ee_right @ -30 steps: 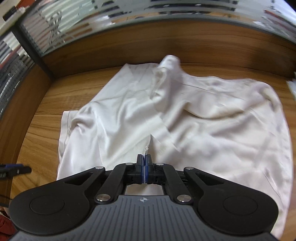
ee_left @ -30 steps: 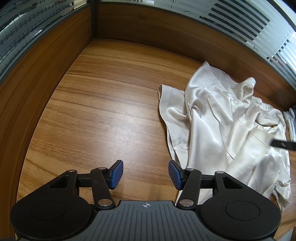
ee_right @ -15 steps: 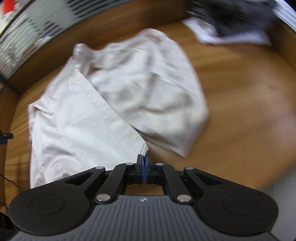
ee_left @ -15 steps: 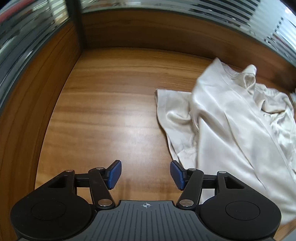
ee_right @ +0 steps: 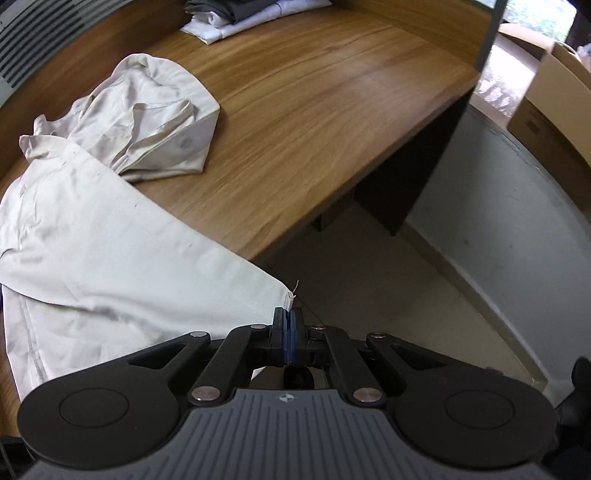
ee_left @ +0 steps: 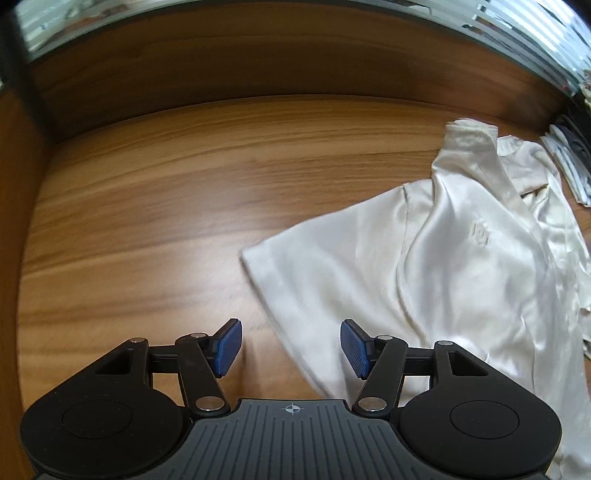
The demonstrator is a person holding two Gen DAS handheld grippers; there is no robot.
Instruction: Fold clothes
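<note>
A cream satin shirt [ee_left: 443,258] lies spread on the wooden table [ee_left: 147,221], with its short sleeve pointing left. My left gripper [ee_left: 290,326] hovers open over the sleeve's lower edge; cloth shows between the blue pads, which do not press on it. In the right wrist view the shirt [ee_right: 92,240] stretches from a crumpled collar end at the upper left to a hem corner. My right gripper [ee_right: 287,317] is shut on that corner, just past the table's front edge and above the floor.
A pile of folded white and dark clothes [ee_right: 240,18] sits at the far end of the table, also visible as a pile [ee_left: 569,158] at the right of the left view. A wooden back wall borders the table. A cardboard box [ee_right: 546,110] stands beyond the table's end.
My right gripper has swung and dragged the hem corner out past the table's front edge, stretching the shirt flat. My left gripper has shifted towards the sleeve, which now lies between its jaws.
</note>
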